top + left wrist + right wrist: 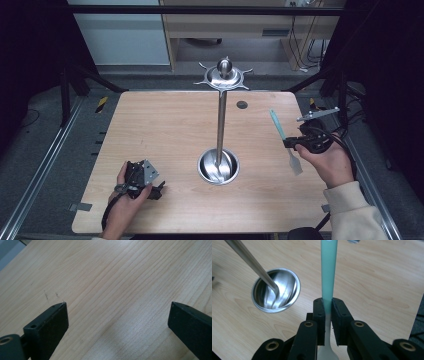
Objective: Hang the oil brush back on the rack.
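Black left gripper (pixel 159 190) rests wide open at seven o'clock on the worktop (pixel 165 130). At three o'clock the right gripper (pixel 289 143) pinches a spatula (pixel 284 142), lifted clear. Next, probably: hang its green handle on the centre rack (pixel 221 107), needing careful hook alignment.

- Pale wood-grain tabletop (pixel 165 130) with rounded corners, evenly lit from above.
- Small dark round spot (pixel 242 104) near the tabletop's far edge.
- Grey carpeted floor (pixel 45 165) around the tabletop.
- Black frame struts (pixel 75 80) beside the tabletop's far corners, a black bar above.
- Metal rails (pixel 40 170) along the tabletop's sides.
- Beyond the tabletop, a light wooden desk (pixel 235 25), cables (pixel 305 50) hanging beside it.
- Pale panel (pixel 120 35) left of that desk.
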A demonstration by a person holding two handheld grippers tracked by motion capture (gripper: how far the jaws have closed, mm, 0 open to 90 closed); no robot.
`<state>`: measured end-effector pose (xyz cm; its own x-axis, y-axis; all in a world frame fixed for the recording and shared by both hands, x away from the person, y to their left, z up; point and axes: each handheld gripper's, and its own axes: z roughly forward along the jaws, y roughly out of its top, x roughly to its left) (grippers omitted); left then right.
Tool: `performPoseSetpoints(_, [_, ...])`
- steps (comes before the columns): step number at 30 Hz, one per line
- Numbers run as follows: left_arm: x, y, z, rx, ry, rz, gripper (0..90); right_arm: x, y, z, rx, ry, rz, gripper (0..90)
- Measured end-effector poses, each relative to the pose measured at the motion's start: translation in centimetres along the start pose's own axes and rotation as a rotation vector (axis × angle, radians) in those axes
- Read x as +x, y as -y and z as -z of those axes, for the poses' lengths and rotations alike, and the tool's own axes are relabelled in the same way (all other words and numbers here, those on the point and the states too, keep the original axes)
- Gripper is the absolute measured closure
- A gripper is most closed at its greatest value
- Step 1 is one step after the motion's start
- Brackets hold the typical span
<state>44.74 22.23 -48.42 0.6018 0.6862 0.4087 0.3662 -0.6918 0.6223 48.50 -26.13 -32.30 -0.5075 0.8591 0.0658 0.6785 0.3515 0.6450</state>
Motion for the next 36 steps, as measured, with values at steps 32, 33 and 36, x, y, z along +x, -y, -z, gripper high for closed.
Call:
performPoseSetpoints(32, [-0.1, 0.0, -0.1, 0.004, 0.002, -0.007, 2.7, 4.8, -1.0, 7.5, -0.381, -0.11, 0.129, 82.2])
performPoseSetpoints(33, [-0.1, 0.0, -0.1, 0.003, 0.001, -0.007, 2.7, 4.9, -1.0, 7.6, -0.388, -0.116, 0.133, 82.1])
performPoseSetpoints(36, [-0.1, 0.0, -0.1, 0.002, 0.001, -0.007, 2.7, 5.5, -1.2, 8.2, -0.414, -0.13, 0.151, 82.2])
